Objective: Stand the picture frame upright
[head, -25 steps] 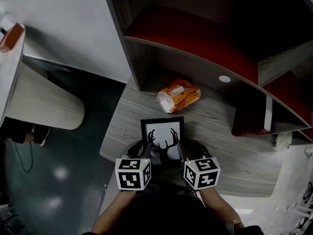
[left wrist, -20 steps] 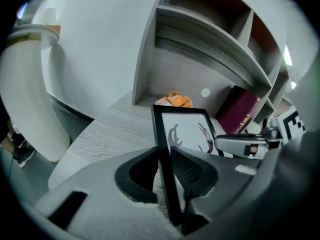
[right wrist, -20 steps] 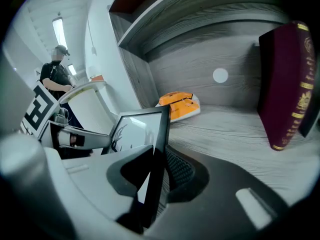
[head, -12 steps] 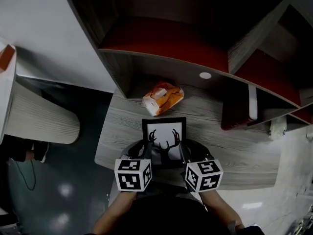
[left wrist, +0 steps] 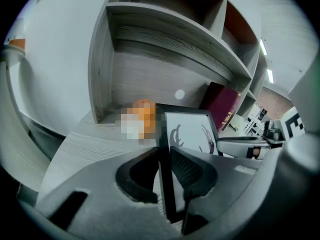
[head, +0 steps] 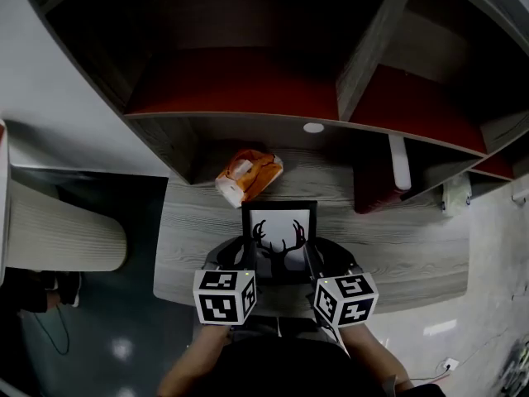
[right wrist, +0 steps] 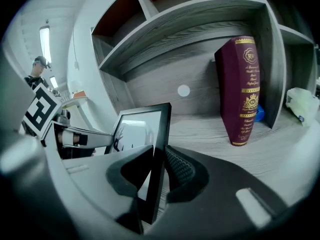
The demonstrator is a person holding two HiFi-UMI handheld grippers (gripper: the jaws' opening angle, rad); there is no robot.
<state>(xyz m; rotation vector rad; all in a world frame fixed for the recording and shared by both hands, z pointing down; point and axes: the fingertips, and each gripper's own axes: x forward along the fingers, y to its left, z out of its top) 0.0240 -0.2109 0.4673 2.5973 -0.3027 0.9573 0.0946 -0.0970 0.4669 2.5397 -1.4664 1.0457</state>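
Note:
The picture frame (head: 279, 236) is black with a white print of dark antlers, its face turned up toward the head camera above the grey wood desk (head: 413, 255). My left gripper (head: 248, 253) is shut on its left edge and my right gripper (head: 309, 253) on its right edge. In the left gripper view the frame (left wrist: 189, 128) runs edge-on between the pads (left wrist: 186, 170) of the left gripper (left wrist: 165, 171). In the right gripper view the frame (right wrist: 142, 126) sits likewise in the right gripper (right wrist: 157, 174). The grippers hide its lower edge.
An orange snack bag (head: 248, 177) lies behind the frame under the shelf unit (head: 248, 122). A maroon book (right wrist: 244, 91) stands upright in the shelf bay at the right, with a white object (right wrist: 302, 105) beyond it. The desk's left edge (head: 161, 246) drops to the floor.
Both grippers keep their hold on the frame in the same place. The head view has swung, so the shelf and the orange bag sit further left and lower in the picture.

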